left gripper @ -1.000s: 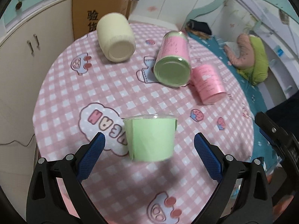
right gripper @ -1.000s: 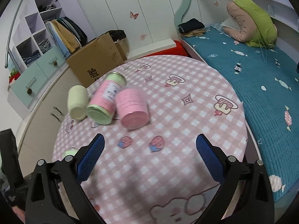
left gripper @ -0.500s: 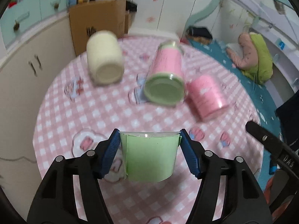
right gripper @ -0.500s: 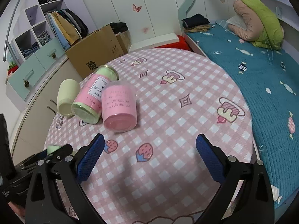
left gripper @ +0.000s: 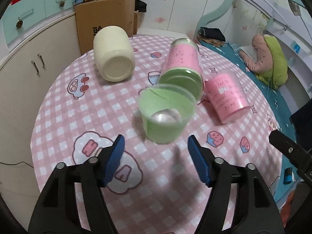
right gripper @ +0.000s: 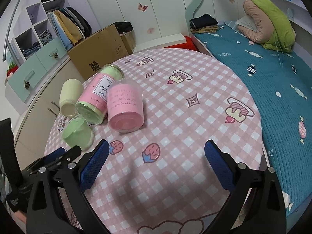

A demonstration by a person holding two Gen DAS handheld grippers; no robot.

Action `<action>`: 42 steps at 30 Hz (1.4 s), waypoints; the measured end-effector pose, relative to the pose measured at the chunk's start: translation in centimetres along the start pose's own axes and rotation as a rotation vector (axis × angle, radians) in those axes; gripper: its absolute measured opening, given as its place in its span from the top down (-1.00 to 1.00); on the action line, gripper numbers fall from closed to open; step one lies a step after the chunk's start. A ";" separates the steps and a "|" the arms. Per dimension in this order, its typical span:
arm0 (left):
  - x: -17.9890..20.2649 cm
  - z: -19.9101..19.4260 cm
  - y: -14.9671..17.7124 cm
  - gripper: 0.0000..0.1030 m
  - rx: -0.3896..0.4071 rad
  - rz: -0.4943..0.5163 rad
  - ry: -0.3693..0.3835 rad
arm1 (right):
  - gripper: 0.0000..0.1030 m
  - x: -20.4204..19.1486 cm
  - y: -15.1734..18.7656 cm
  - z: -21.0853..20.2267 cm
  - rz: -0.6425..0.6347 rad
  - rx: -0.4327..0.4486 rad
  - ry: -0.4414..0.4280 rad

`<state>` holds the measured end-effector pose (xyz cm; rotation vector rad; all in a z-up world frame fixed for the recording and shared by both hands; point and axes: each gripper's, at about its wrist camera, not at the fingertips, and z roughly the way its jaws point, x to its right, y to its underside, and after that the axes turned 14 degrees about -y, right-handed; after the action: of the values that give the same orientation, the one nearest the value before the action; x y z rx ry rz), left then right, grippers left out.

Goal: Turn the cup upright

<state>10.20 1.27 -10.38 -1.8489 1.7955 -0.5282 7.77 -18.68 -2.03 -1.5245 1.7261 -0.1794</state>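
Note:
A green plastic cup [left gripper: 165,115] stands upright on the pink checked table [left gripper: 78,107], mouth up, slightly blurred; it also shows in the right wrist view [right gripper: 78,132]. My left gripper [left gripper: 156,152] is open just in front of the cup, not touching it. Behind lie a cream cup [left gripper: 114,53], a pink-labelled jar with a green lid [left gripper: 183,66] and a pink cup [left gripper: 226,97], all on their sides. My right gripper [right gripper: 156,161] is open and empty over the table's near right part.
A cardboard box [left gripper: 105,21] and cabinets [left gripper: 29,54] stand behind the table. A bed with a teal cover [right gripper: 273,78] lies to the right. The left gripper's body [right gripper: 54,159] shows at the lower left of the right wrist view.
My left gripper was shut on the green cup half a second ago; now it has opened and drawn back, and the cup stands free on the table.

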 end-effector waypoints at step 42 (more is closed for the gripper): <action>-1.6 -15.2 3.9 -0.73 0.433 0.008 -0.089 | -0.85 -6.8 4.3 -9.5 -0.174 0.306 0.078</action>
<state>-2.09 1.50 -0.52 -1.5400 1.4874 -0.7514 -1.97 -15.22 4.94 -1.4515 1.5412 -0.5719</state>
